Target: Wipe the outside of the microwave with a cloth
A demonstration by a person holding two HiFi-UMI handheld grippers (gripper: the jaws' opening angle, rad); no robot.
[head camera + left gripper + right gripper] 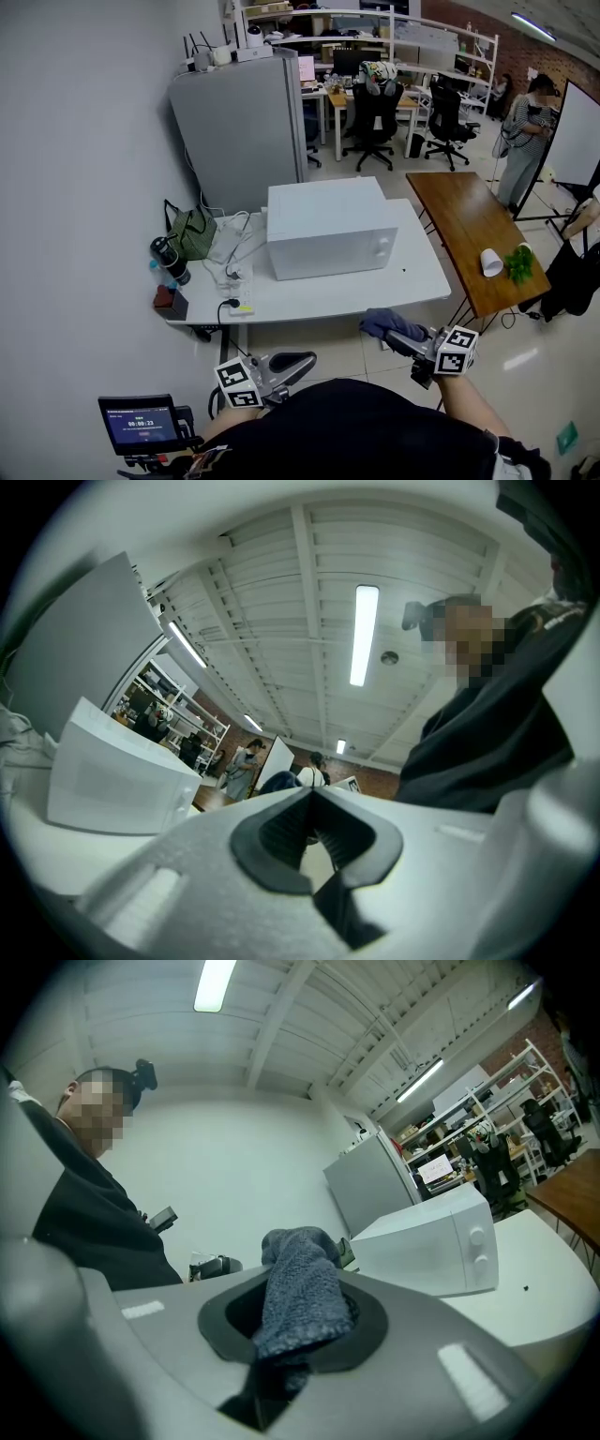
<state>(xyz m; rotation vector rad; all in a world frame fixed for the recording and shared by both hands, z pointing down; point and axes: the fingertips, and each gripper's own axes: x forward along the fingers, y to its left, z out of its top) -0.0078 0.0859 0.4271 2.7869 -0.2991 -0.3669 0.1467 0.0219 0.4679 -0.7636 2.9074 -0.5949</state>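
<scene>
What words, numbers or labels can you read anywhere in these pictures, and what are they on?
"00:00:23", last digit unsure, on the small screen at lower left; the line above it is too small to read.
Microwave: no readable label.
Cloth: no tag showing.
Cubes on the left gripper and right gripper: square patterns only, no letters.

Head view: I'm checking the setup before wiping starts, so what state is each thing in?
Microwave: door shut, standing on the white table, nothing touching it.
Cloth: bunched, clamped in the right gripper, away from the microwave.
Right gripper: shut on the cloth.
Left gripper: shut, nothing held.
White cup: lying on its side on the wooden table.
</scene>
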